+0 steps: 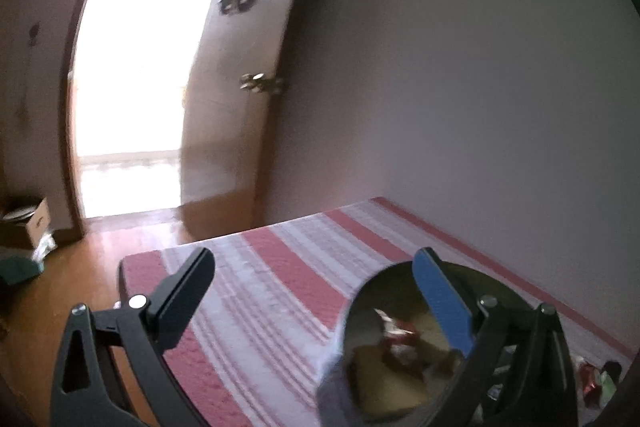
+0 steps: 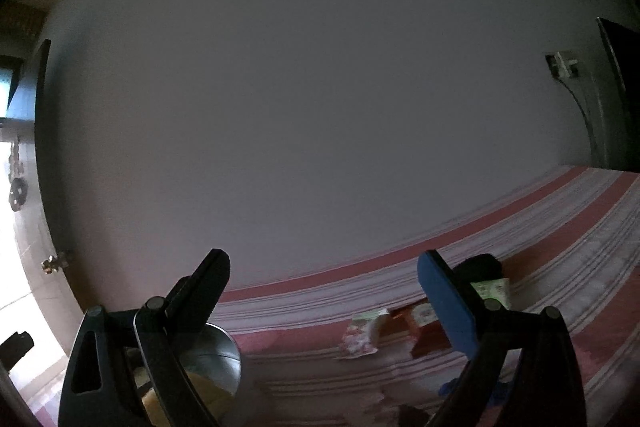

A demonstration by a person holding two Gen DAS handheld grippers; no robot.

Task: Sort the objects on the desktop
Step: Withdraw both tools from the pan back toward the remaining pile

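A round metal container point(image 1: 404, 351) stands on the red and white striped cloth point(image 1: 280, 267), with a yellow item and red wrappers inside. My left gripper point(image 1: 316, 281) is open and empty above the cloth, its right finger over the container's rim. The container also shows in the right wrist view point(image 2: 216, 359), low behind the left finger. My right gripper point(image 2: 324, 279) is open and empty above the cloth. A green and white packet point(image 2: 362, 333), a red box point(image 2: 426, 331) and a green packet point(image 2: 490, 291) lie beyond it.
A plain wall point(image 2: 320, 87) runs along the far edge of the cloth. An open wooden door point(image 1: 236, 107) and bright doorway are at left, with a cardboard box point(image 1: 28, 223) on the wooden floor. A dark panel point(image 2: 620, 95) stands at far right.
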